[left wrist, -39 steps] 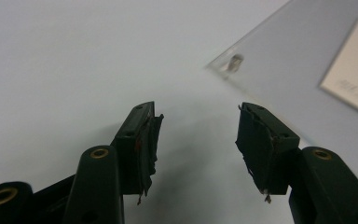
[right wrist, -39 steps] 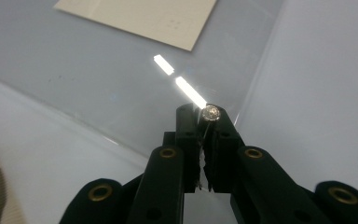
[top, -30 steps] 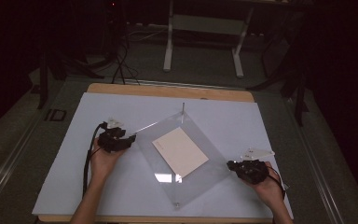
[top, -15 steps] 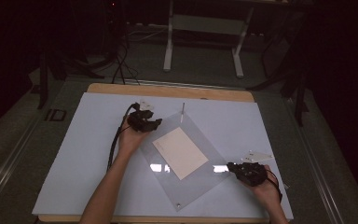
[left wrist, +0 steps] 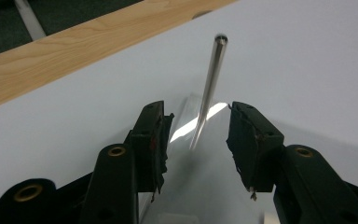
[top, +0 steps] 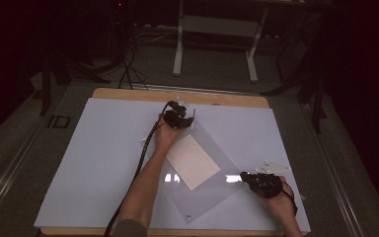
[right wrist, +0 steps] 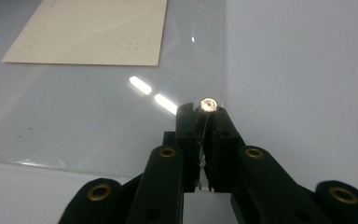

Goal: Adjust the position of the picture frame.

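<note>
Two tongs work a clear sheet (top: 212,163) on the table (top: 103,148): left tongs (left wrist: 196,133) spread wide around an upright pin (left wrist: 209,84), right tongs (right wrist: 204,140) clamped on another pin (right wrist: 208,105)

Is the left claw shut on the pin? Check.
No: the left claw is open, and the pin stands free between its jaws.

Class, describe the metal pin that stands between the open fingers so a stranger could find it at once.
Start at the white table and find the clear sheet lying cornerwise on it. Go to the sheet's far corner, where the left gripper is. The pin stands upright there between open fingers; the right gripper is shut on the other pin.
</note>
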### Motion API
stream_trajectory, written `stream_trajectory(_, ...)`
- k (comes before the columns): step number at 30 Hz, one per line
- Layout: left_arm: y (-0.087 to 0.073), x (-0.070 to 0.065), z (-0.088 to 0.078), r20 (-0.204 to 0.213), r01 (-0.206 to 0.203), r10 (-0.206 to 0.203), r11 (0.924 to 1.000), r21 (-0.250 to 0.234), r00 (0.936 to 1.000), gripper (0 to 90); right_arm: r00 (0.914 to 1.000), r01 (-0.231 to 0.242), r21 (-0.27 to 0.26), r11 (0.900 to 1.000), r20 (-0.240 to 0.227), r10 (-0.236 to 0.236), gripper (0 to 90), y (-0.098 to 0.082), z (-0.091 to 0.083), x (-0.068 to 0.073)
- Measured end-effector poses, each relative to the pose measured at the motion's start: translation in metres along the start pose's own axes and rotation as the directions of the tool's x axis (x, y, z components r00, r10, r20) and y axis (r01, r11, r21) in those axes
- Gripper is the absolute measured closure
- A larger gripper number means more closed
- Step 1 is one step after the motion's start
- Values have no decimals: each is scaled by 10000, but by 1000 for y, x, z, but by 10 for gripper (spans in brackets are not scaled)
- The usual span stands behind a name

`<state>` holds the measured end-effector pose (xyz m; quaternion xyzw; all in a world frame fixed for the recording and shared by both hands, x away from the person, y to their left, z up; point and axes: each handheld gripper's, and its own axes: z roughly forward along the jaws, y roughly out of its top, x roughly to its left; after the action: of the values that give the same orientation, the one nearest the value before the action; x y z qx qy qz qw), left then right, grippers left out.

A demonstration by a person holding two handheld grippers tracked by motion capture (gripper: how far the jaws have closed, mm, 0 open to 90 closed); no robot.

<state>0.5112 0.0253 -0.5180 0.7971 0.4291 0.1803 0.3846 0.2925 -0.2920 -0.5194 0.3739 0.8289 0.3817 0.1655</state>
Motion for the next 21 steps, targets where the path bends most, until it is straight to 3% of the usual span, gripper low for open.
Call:
stream_trajectory(7, 4, 1, 14, 79, 639, -637, 9974, -323, 9979, 608, 9998, -167, -139, 9998, -58, 166, 846, -2, 0, -1)
stream_trajectory(8, 5, 1, 16, 106, 702, -701, 9974, -169, 9975, 617, 9998, -201, -150, 9997, -84, 200, 846, -2, 0, -1)
stream_trajectory(11, 13, -4, 22, 281, 371, -373, 9993, 69, 9989, 635, 9995, -287, -209, 9994, -122, 284, 845, -2, 1, -2)
stream_trajectory(14, 16, -5, 27, 381, 512, -525, 9981, 336, 9979, 749, 9994, -331, -224, 9992, -101, 329, 844, -3, 1, -1)
stream_trajectory(15, 16, -5, 27, 381, 512, -525, 9981, 336, 9979, 749, 9994, -348, -219, 9992, -97, 346, 844, -3, 1, -1)
stream_trajectory(16, 18, -11, 28, -250, 182, -167, 9981, 588, 9995, 839, 9984, -515, -194, 9985, -253, 511, 839, -3, 1, -3)
stream_trajectory(21, 18, -11, 26, -293, 65, -46, 9980, 632, 9996, 849, 9924, -1129, -225, 9934, -523, 1116, 830, -3, 1, -6)
